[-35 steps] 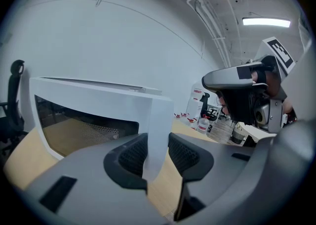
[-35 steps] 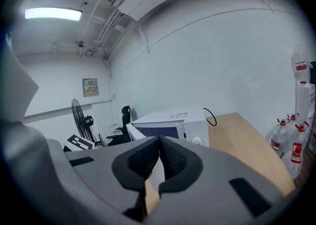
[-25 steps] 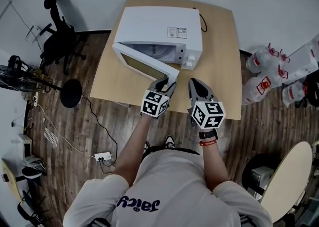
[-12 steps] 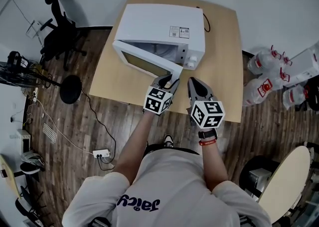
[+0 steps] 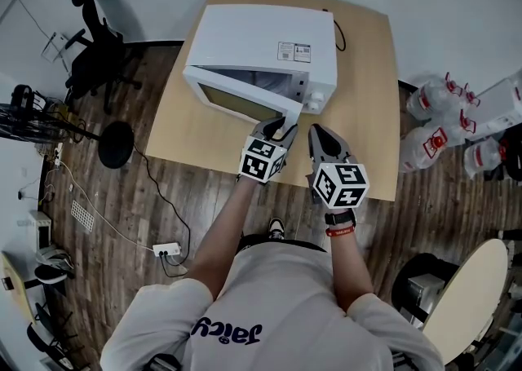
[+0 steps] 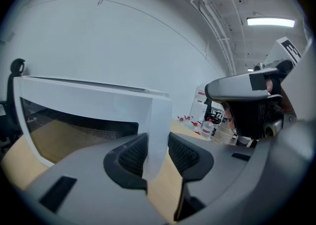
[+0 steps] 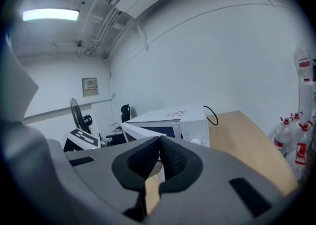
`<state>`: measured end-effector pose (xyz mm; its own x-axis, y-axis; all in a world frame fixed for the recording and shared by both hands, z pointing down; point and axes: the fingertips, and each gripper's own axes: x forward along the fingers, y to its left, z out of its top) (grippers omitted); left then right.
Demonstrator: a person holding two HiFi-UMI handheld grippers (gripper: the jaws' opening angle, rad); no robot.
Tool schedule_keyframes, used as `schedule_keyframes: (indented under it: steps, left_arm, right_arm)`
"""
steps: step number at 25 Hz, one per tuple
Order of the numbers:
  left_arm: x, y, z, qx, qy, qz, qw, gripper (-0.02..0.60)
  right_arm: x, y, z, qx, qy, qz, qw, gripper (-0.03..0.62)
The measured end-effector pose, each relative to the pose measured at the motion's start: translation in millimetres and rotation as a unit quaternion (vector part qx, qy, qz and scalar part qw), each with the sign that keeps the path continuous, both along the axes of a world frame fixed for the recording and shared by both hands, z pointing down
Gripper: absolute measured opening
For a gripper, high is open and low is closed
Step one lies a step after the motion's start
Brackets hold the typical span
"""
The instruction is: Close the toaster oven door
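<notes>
A white toaster oven [image 5: 265, 39] sits on a wooden table [image 5: 363, 100]. Its door [image 5: 241, 99] stands partly open, hinged at the left and swung out toward me. My left gripper [image 5: 279, 126] is shut on the door's free edge; in the left gripper view the white door edge [image 6: 157, 120] is pinched between the two black pads [image 6: 129, 155]. My right gripper [image 5: 320, 134] hovers just right of the left one, in front of the oven's control knobs [image 5: 316, 100]. Its pads [image 7: 173, 157] meet with nothing between them, and the oven [image 7: 173, 117] shows beyond them.
A black office chair [image 5: 94, 51] and a fan [image 5: 24, 112] stand on the floor at the left. Several water bottles [image 5: 440, 125] lie right of the table. A power strip [image 5: 167, 253] and cable run across the wood floor near my legs.
The door has swung a little closer to the oven front, and my left gripper has moved with it, up and right in the head view. The right gripper has stayed put.
</notes>
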<state>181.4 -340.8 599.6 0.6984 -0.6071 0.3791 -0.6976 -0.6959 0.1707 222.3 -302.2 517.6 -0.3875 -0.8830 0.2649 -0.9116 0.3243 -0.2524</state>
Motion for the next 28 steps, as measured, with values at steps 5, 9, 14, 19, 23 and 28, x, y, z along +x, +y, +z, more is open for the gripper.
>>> schedule_keyframes:
  steps: [5, 9, 14, 19, 23, 28]
  left_arm:
    - [4, -8, 1, -0.001, -0.002, -0.003, 1.0000, 0.147]
    - [8, -15, 0, -0.003, -0.001, -0.006, 1.0000, 0.147]
    - [11, -25, 1, -0.003, 0.000, -0.004, 1.0000, 0.147]
    - [16, -36, 1, -0.003, 0.001, -0.008, 1.0000, 0.147]
    - [20, -45, 1, -0.007, -0.001, -0.007, 1.0000, 0.146]
    - [23, -57, 0, -0.010, -0.001, -0.007, 0.9999, 0.144]
  right_arm:
    - [-1, -6, 3, -0.001, 0.000, 0.001, 1.000, 0.015]
    - [-1, -9, 2, -0.001, -0.001, 0.002, 1.000, 0.015]
    - [4, -16, 4, -0.002, -0.002, 0.009, 1.000, 0.015]
    - [9, -20, 7, -0.005, -0.003, 0.014, 1.000, 0.015]
    - [13, -24, 7, -0.007, -0.004, 0.017, 1.000, 0.015]
    - [18, -29, 9, -0.011, -0.005, 0.024, 1.000, 0.015]
